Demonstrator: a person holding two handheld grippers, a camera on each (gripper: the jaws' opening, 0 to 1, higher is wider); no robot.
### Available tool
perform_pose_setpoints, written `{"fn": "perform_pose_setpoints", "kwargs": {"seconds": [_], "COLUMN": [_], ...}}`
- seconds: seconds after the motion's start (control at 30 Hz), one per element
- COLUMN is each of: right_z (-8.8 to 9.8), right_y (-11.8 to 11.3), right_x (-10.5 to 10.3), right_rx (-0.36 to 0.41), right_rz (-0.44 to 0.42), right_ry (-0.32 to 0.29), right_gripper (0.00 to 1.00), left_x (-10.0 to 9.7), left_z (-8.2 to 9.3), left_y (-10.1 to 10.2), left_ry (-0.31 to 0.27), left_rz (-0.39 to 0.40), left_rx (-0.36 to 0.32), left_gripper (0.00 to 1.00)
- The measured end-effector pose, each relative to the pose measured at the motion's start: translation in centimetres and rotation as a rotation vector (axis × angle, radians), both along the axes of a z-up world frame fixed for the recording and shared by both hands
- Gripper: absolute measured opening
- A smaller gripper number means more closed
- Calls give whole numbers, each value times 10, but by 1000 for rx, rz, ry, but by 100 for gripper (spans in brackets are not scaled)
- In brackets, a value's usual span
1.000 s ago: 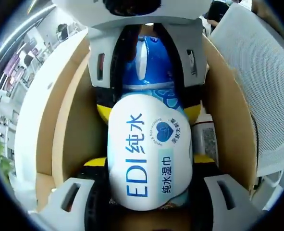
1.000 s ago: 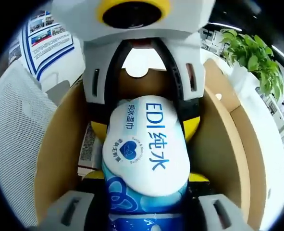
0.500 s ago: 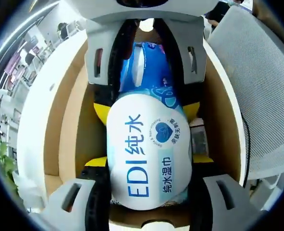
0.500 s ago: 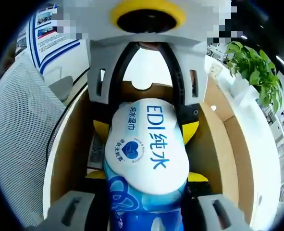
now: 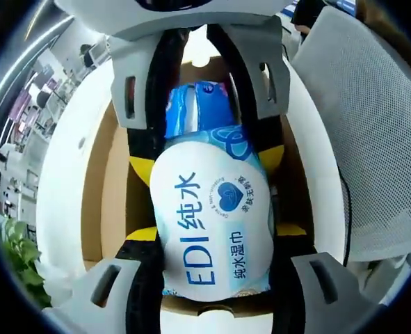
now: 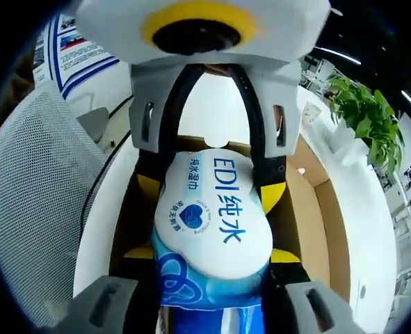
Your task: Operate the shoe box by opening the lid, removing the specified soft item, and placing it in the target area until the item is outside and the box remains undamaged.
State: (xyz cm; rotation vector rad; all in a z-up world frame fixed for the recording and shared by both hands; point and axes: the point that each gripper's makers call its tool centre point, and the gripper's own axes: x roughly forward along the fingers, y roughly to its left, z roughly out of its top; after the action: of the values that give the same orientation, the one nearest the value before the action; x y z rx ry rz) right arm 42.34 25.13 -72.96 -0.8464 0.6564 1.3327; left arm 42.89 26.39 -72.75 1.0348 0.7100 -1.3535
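A soft white-and-blue pack of wet wipes (image 5: 212, 223) hangs over the open cardboard shoe box (image 5: 97, 202), held at both ends. My left gripper (image 5: 215, 233) is shut on the white end. My right gripper (image 5: 205, 160) enters from the top and is shut on the blue end. In the right gripper view the pack (image 6: 215, 216) lies between my right gripper (image 6: 212, 254) at the bottom and my left gripper (image 6: 210, 191) opposite. The brown box (image 6: 323, 223) lies below the pack with its inside open to view.
The box stands on a white table (image 5: 59, 181). A white mesh chair (image 5: 372, 139) is close beside it, the same chair (image 6: 38, 181) showing in the right gripper view. A green plant (image 6: 365, 111) stands beyond the box, and a blue poster (image 6: 73, 49) hangs behind.
Both grippers have lifted the pack up and away from the box, which now looks smaller and lower beneath it. Both stay shut on the pack.
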Motion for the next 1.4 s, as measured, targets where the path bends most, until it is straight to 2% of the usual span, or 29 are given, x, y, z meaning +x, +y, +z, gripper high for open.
{"fn": "perform_pose_setpoints", "kwargs": {"seconds": [0.7, 1.0, 1.4], "right_z": [44, 54, 61], "right_y": [-35, -64, -115], "right_x": [-6, -12, -22], "right_rx": [16, 2, -9], "right_rz": [-50, -83, -171], "right_ry": [-71, -92, -113], "right_gripper": [55, 55, 55], "left_x": [-6, -12, -21], "left_z": [42, 52, 60], "left_y": [-35, -66, -117], "left_ry": [-75, -96, -116], "left_rz": [-62, -99, -186], "left_rx": [-17, -33, -47], "left_gripper": [60, 60, 60]}}
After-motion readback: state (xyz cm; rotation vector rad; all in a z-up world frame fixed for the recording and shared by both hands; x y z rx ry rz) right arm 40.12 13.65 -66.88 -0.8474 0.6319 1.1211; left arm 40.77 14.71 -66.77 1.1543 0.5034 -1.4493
